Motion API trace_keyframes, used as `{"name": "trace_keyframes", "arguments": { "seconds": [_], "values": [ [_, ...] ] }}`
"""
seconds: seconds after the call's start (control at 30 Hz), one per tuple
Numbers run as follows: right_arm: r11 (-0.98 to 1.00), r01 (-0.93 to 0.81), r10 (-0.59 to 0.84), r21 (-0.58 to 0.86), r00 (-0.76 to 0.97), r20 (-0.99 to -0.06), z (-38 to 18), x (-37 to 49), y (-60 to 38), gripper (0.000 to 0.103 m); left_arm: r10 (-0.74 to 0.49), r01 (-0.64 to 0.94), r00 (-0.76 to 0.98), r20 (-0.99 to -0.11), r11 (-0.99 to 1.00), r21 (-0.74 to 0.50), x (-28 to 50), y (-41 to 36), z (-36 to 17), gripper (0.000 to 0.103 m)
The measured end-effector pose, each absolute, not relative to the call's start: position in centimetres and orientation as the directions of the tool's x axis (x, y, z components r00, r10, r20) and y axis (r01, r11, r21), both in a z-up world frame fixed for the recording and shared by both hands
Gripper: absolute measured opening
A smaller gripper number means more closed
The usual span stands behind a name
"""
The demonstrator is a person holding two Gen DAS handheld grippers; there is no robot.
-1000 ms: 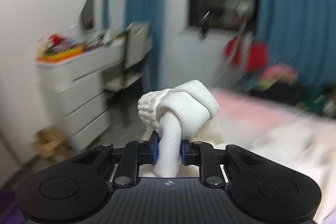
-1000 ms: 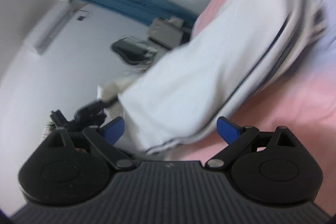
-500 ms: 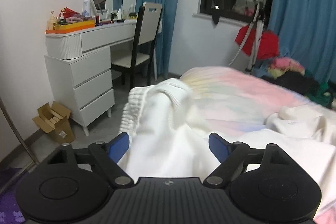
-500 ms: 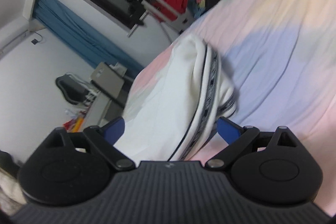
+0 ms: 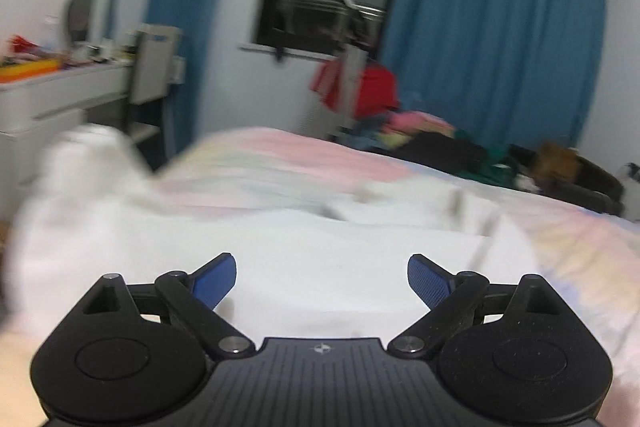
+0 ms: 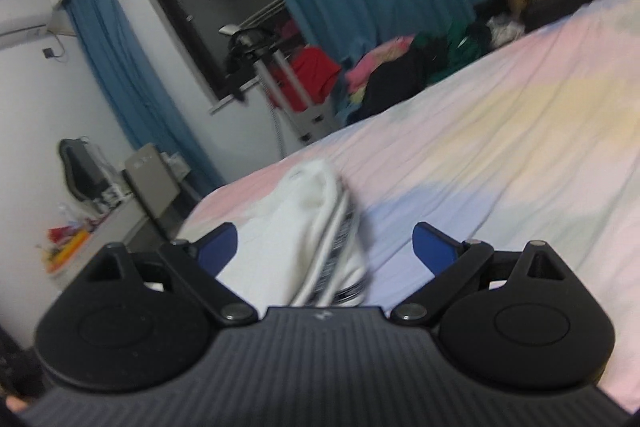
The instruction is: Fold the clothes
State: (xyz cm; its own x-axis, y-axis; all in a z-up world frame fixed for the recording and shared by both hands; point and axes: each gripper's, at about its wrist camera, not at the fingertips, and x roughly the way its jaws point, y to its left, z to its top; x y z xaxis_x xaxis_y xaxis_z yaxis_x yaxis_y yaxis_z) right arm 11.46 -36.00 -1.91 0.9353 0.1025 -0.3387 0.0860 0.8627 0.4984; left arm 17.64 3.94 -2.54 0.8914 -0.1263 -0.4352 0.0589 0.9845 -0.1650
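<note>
A white garment (image 5: 280, 251) lies spread on the pastel bed, blurred in the left wrist view. My left gripper (image 5: 322, 281) is open and empty just above it. In the right wrist view the same white garment (image 6: 304, 227) shows a folded edge with dark striped trim, lying on the bed's near corner. My right gripper (image 6: 326, 247) is open and empty, with the garment's edge between and below its fingers.
The bed (image 6: 500, 155) has a pink, yellow and blue sheet. A pile of coloured clothes (image 5: 420, 135) and a red garment on a rack (image 5: 360, 87) stand at the far side. A white dresser (image 5: 60, 95) and chair (image 5: 154, 67) are left of the bed.
My left gripper let go of the bunched white garment, which dropped onto the bed. Both grippers stand open and have drawn back; the right view has swung level.
</note>
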Motion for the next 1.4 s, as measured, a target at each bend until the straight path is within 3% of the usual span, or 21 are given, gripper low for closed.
{"name": "trace_keyframes", "arguments": {
  "seconds": [0.27, 0.37, 0.5, 0.6, 0.7, 0.77, 0.83, 0.87, 1.07, 1.2, 1.4],
  "values": [
    [0.769, 0.223, 0.023, 0.599, 0.927, -0.374, -4.7, 12.5, -40.2, 0.096, -0.356, 0.259, 0.813, -0.461, 0.93, -0.261, 29.7, -11.8, -4.9, 0.094],
    [0.756, 0.255, -0.011, 0.603, 0.926, -0.378, -5.6, 12.8, -41.1, 0.097, -0.381, 0.295, 0.795, -0.472, 0.923, -0.249, 34.0, -16.6, -4.7, 0.094],
    [0.723, 0.3, -0.01, 0.623, 0.906, -0.424, -7.2, 13.7, -41.6, 0.097, -0.211, 0.202, 0.804, -0.556, 0.976, -0.079, 40.0, -22.2, -4.8, 0.089],
    [0.698, 0.31, 0.007, 0.646, 0.899, -0.439, -8.4, 14.6, -41.7, 0.097, -0.175, 0.182, 0.75, -0.638, 0.982, -0.056, 43.8, -23.9, -5.3, 0.085],
    [0.698, 0.302, 0.032, 0.649, 0.893, -0.449, -9.3, 15.6, -41.5, 0.096, -0.14, 0.184, 0.663, -0.736, 0.983, -0.021, 45.8, -25.0, -6.7, 0.07],
    [0.705, 0.308, 0.029, 0.639, 0.888, -0.46, -9.7, 16.1, -41.4, 0.096, -0.117, 0.222, 0.665, -0.737, 0.974, 0.046, 45.9, -26.2, -6.9, 0.047],
    [0.701, 0.319, 0.033, 0.638, 0.879, -0.475, -10.1, 16.7, -41.3, 0.096, -0.092, 0.234, 0.678, -0.73, 0.968, 0.095, 45.4, -26.9, -6.6, 0.022],
    [0.696, 0.321, 0.039, 0.642, 0.876, -0.48, -10.3, 16.9, -41.3, 0.096, -0.089, 0.228, 0.689, -0.719, 0.968, 0.099, 45.3, -27.3, -6.1, 0.018],
    [0.692, 0.317, 0.0, 0.648, 0.898, -0.439, -9.6, 16.2, -42.2, 0.096, -0.134, 0.206, 0.869, -0.476, 0.973, 0.101, 43.8, -28.6, 2.3, 0.011],
    [0.659, 0.36, -0.056, 0.66, 0.899, -0.435, -9.6, 15.5, -43.4, 0.096, -0.288, 0.322, 0.912, -0.293, 0.944, 0.075, 40.7, -32.9, 7.8, 0.008],
    [0.648, 0.401, -0.129, 0.647, 0.896, -0.426, -9.6, 14.5, -43.9, 0.096, -0.435, 0.484, 0.816, -0.381, 0.874, 0.037, 37.5, -39.4, 6.0, 0.01]
  ]
}}
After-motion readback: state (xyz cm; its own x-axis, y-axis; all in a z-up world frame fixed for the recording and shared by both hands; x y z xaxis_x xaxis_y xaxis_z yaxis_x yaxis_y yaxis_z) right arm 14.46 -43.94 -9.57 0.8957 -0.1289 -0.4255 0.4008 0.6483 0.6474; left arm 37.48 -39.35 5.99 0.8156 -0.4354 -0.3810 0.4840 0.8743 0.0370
